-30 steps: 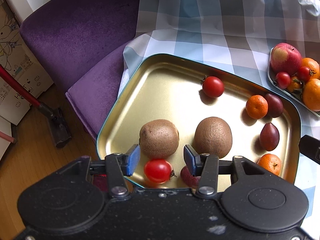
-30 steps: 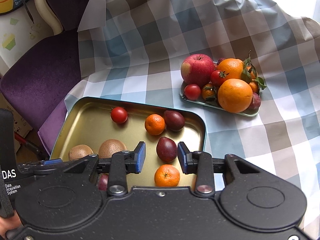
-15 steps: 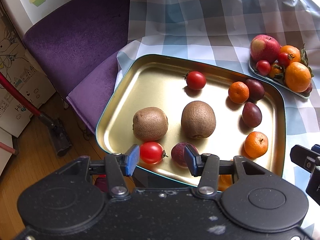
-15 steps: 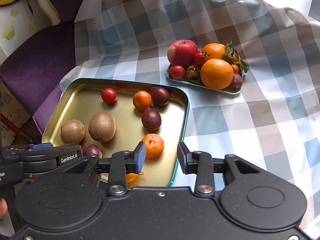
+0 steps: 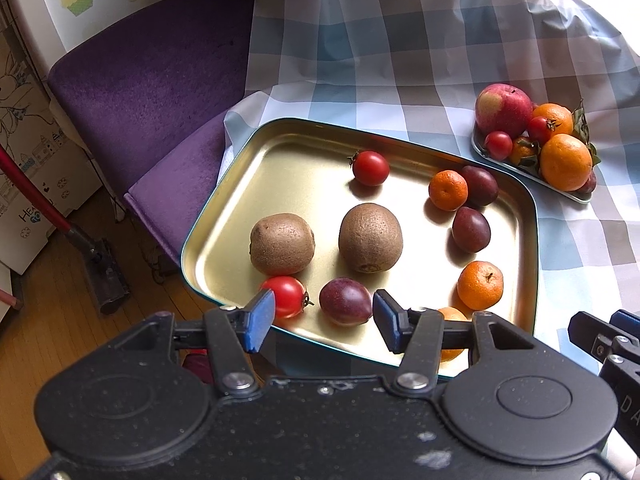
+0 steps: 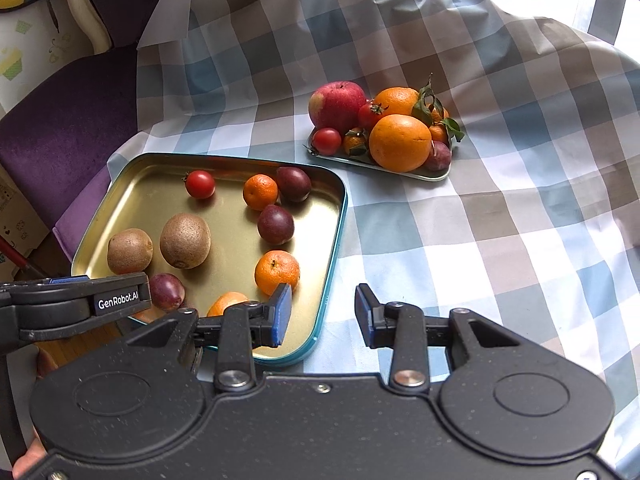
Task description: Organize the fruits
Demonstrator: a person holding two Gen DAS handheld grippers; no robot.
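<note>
A gold tray lies at the table's left edge with two kiwis, cherry tomatoes, mandarins and dark passion fruits in it. My left gripper hovers over the tray's near rim. Its jaws are opening and its pads touch nothing. A tomato and a passion fruit lie on the tray beyond them. My right gripper hangs over the tray's right rim and the cloth, its jaws apart and empty. A small tray holds an apple, an orange and smaller fruit.
A checked cloth covers the round table. A purple chair stands at the left, close against the gold tray. Below it are a wooden floor, a red-handled tool and printed boxes. A hand shows at the lower left.
Both grippers have drawn back from the gold tray, so more of it shows. The left jaws have spread wider. The right gripper has shifted right, off the fruit and over the tray's rim.
</note>
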